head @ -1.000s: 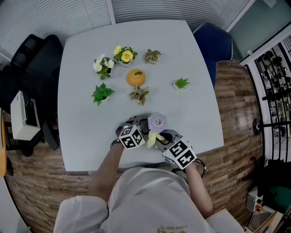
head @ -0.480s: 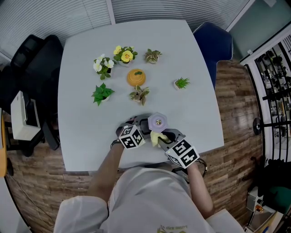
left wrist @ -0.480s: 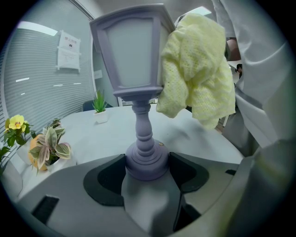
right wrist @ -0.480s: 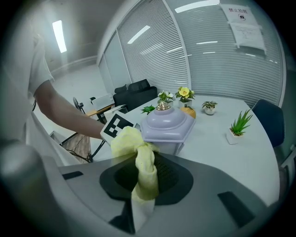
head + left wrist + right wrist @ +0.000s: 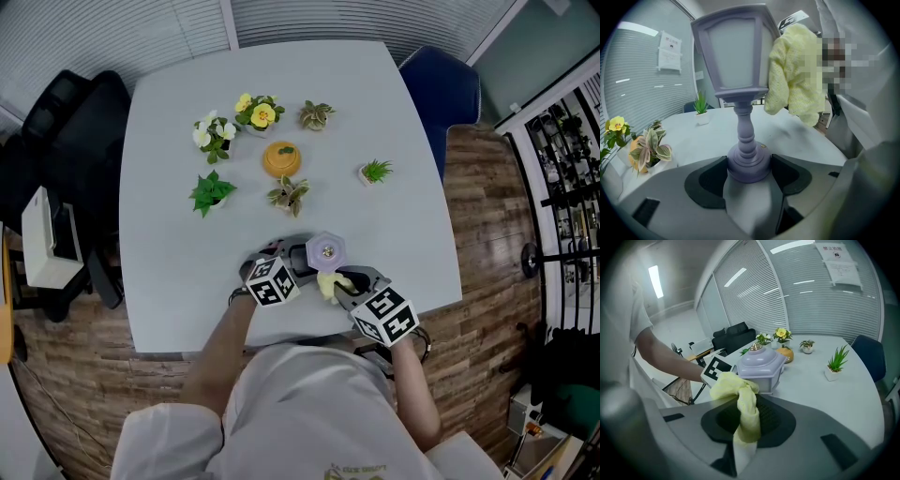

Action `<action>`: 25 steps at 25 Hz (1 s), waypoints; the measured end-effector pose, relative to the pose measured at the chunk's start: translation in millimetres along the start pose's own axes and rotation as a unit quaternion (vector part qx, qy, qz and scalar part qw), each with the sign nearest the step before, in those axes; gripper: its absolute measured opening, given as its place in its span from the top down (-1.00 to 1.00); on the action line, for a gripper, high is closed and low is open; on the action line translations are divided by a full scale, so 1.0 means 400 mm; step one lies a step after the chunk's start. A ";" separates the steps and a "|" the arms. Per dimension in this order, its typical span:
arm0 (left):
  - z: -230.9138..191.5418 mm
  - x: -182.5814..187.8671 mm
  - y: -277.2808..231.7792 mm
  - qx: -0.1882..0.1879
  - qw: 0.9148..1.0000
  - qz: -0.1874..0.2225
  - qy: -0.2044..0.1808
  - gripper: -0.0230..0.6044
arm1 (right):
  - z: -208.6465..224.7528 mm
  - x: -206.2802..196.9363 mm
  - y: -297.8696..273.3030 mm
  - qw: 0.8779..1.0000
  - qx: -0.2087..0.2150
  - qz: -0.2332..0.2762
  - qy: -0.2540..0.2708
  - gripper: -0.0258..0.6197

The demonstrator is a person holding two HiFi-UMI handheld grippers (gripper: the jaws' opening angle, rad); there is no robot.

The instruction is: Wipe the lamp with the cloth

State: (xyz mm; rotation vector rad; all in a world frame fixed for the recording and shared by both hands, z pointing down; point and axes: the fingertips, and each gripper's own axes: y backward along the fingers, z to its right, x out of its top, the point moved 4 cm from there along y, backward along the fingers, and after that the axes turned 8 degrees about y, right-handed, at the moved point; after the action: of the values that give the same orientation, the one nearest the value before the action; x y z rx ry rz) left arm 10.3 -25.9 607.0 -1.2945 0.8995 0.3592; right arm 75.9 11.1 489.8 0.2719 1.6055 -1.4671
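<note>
Lavender lantern-style lamp (image 5: 325, 250), upright near the front edge of the white bench (image 5: 178, 216). The left gripper (image 5: 749, 171) has its fingers (image 5: 792, 177) spread wide and clasped on either side of the lamp's round foot. The right gripper (image 5: 747, 423) pinches a soft yellow cloth (image 5: 740, 397), fingers nearly together, the bunched end apparently touching the shade's side. Judged rigid, light and top-heavy on its slender stem, panels possibly fragile; the foot is the safest hold, with gentle wiping pressure
</note>
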 end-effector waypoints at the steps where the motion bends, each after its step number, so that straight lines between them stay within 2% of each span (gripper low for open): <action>1: 0.000 0.000 0.000 0.000 1.000 0.000 0.000 -0.04 | 0.003 -0.002 0.002 1.000 -0.002 0.000 -0.002 0.69; 25: 0.000 0.000 0.000 -0.001 1.000 0.001 0.000 -0.04 | 0.072 -0.016 0.034 0.998 -0.052 0.005 -0.035 0.69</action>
State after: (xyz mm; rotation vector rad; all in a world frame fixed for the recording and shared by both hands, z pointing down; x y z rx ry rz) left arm 10.2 -25.9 607.0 -1.2961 0.8994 0.3620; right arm 102.3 -7.8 488.9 0.1676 1.6151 -1.3656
